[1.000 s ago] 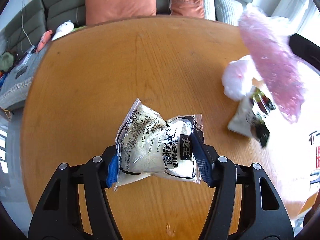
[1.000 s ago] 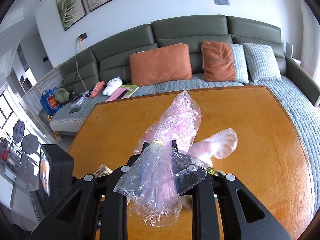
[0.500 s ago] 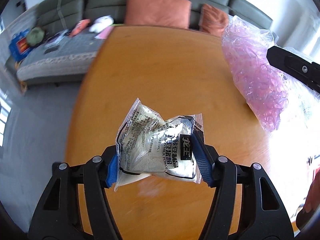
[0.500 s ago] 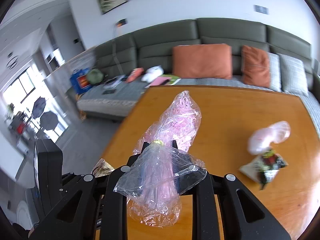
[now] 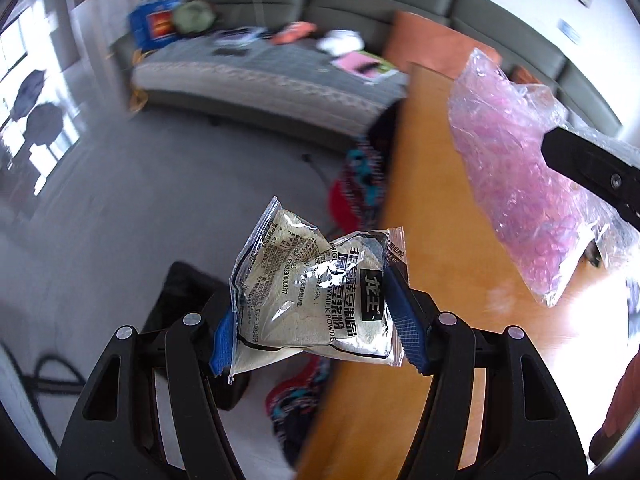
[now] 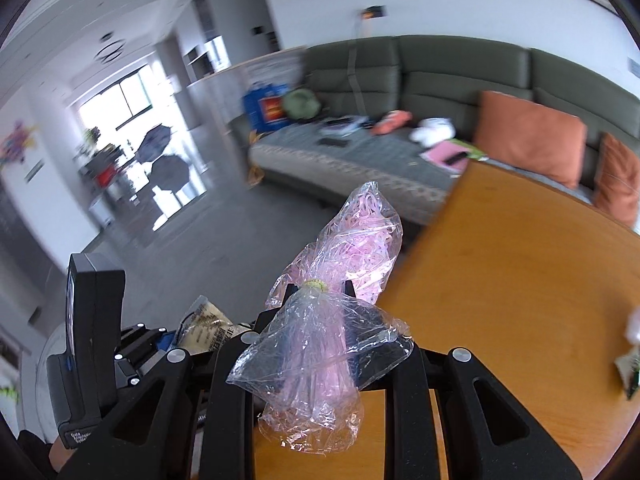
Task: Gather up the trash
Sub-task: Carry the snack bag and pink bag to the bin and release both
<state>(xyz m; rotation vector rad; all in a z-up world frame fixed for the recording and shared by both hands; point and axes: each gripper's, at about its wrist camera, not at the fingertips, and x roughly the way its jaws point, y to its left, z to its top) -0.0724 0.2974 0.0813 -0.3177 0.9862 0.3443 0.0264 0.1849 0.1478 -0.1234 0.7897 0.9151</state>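
The left tool (image 5: pixel 316 320) grips a crumpled powder packet (image 5: pixel 316 300) with black print, pinched between its two blue pads (image 5: pixel 400 312); the packet fills the gap between the fingers and its upper corner sticks out ahead of the tips. Below and ahead of this tool lies grey floor (image 5: pixel 160 200), with the edge of the wooden worktop (image 5: pixel 432 200) running just to its right. The right tool (image 6: pixel 320 304) is clamped tight on the neck of a clear plastic bag (image 6: pixel 344 248) stuffed with pink shreds; a yellowish band (image 6: pixel 314 285) ties the bag right at the fingertips, the full part standing out ahead of the tips and the loose open end draping back over the fingers. In the left wrist view that same bag (image 5: pixel 516 176) hangs above the worktop to the right of the left tool. From the right tool, the packet (image 6: pixel 208 326) shows just to its left, and a small wrapper (image 6: pixel 628 368) lies on the worktop well off to the right. A green sofa (image 6: pixel 420 80) with orange cushions (image 6: pixel 532 136) stands beyond.
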